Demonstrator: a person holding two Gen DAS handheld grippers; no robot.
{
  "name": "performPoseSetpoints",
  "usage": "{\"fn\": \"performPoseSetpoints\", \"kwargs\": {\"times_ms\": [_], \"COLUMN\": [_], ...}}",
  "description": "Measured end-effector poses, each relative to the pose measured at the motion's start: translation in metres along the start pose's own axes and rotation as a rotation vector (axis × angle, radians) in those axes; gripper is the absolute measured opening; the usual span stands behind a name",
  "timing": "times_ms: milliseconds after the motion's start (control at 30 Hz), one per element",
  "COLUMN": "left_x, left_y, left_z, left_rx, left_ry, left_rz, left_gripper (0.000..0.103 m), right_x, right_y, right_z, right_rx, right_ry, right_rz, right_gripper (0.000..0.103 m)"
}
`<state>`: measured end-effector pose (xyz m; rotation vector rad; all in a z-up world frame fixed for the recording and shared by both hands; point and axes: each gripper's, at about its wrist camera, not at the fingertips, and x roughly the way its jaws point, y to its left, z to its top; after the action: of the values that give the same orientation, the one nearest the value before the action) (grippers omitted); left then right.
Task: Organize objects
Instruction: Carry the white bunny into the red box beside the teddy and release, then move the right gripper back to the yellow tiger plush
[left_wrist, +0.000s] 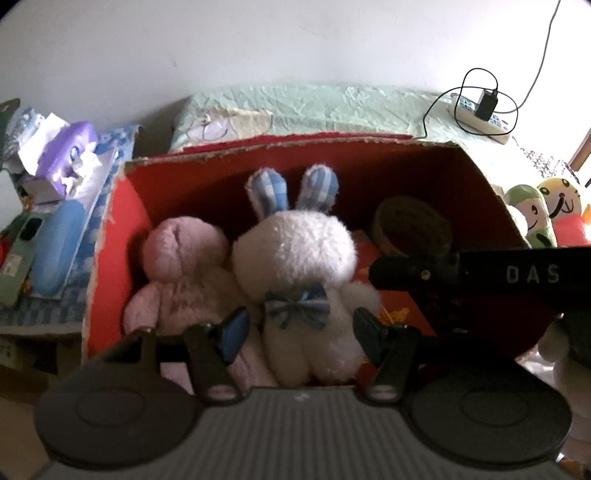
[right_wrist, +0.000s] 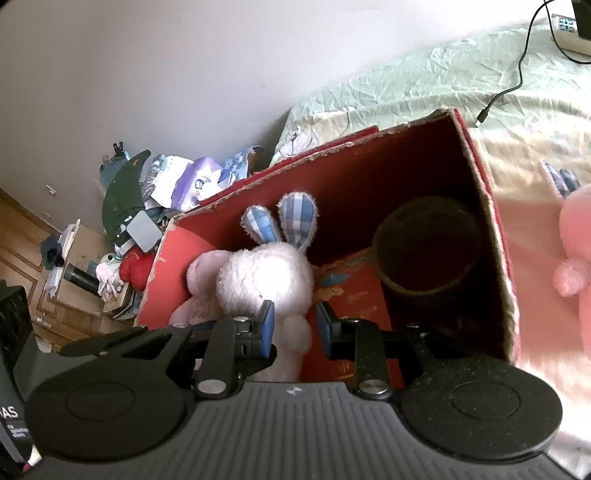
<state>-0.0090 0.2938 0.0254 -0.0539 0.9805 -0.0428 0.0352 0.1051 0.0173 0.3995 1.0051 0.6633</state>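
A white plush bunny (left_wrist: 295, 251) with blue plaid ears and a bow sits in a red cardboard box (left_wrist: 110, 229), leaning against a pink plush (left_wrist: 184, 266). My left gripper (left_wrist: 303, 332) is shut on the bunny's lower body, one pad on each side. In the right wrist view the bunny (right_wrist: 266, 277) has one arm between the pads of my right gripper (right_wrist: 295, 325). Its jaws stand open, with a slim gap at the right pad. The right gripper's black body (left_wrist: 480, 273) reaches in from the right in the left wrist view.
A brown round container (right_wrist: 428, 247) fills the box's right end. Outside the box, small plush figures (left_wrist: 543, 214) and a pink plush (right_wrist: 576, 251) lie on the bedsheet (left_wrist: 314, 107). A power strip (left_wrist: 480, 114) lies behind. A purple tissue pack (left_wrist: 70, 155) and clutter are to the left.
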Motion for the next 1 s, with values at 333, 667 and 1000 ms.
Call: {"fn": "performPoseSetpoints", "kwargs": {"times_ms": [333,667,1000], "left_x": [-0.029,-0.051,-0.076], "left_y": [-0.02,-0.065,-0.131], "left_z": [-0.01,-0.017,0.004], "left_rx": [-0.024,-0.008,0.06], "left_ry": [-0.037,-0.051,-0.132], "left_rz": [0.044,0.048,-0.023], "left_gripper": [0.067,0.069,0.069], "right_x": [-0.034,-0.074,-0.143], "right_y": [-0.004,-0.024,-0.076], "right_z": [-0.014,-0.022,-0.019], "right_rx": [-0.037,-0.016,0.042], "right_ry": [-0.03,-0.034,-0.129], "right_rz": [0.05,0.139,0.192], "right_gripper": [0.029,0.03,0.031]}}
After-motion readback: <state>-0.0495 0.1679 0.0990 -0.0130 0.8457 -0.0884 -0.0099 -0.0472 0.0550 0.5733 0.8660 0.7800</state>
